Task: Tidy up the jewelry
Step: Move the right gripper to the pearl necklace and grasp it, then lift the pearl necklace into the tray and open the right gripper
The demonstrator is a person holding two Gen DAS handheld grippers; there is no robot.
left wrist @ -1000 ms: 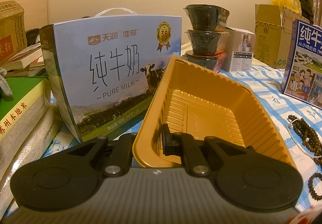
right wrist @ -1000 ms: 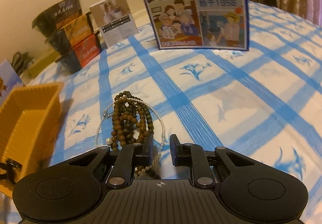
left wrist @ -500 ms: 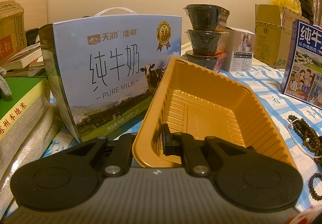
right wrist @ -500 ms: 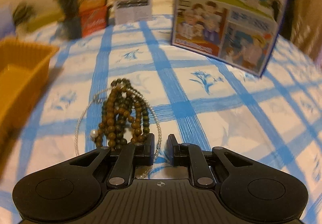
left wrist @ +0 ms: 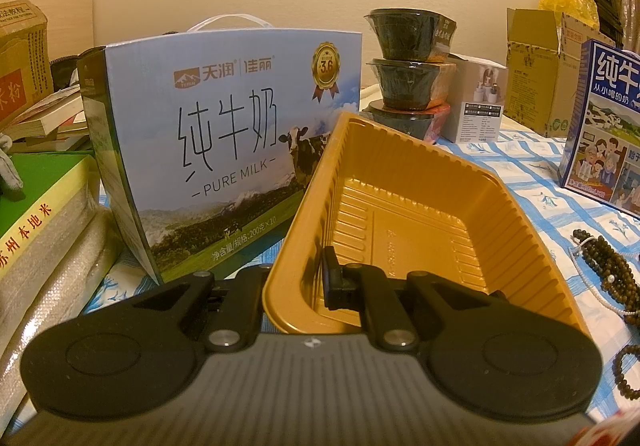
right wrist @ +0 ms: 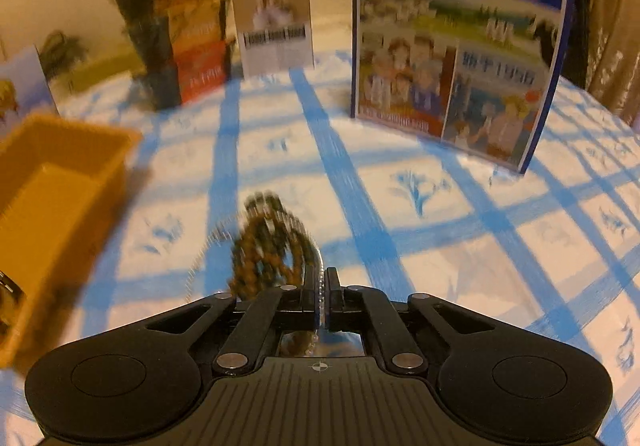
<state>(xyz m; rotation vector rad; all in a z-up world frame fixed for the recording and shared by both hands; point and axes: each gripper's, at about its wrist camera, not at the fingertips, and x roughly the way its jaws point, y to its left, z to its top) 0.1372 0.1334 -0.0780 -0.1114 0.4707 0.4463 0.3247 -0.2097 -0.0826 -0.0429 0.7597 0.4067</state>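
Silver chain (right wrist: 320,286) now pinched (previously free)

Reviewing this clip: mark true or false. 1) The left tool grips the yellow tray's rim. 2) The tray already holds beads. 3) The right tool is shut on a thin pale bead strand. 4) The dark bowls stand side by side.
1) True: the left tool clamps the yellow tray at its near rim.
2) False: the tray is empty; the brown beads lie outside it.
3) True: the right tool is shut on the thin pale bead strand.
4) False: the dark bowls are stacked.
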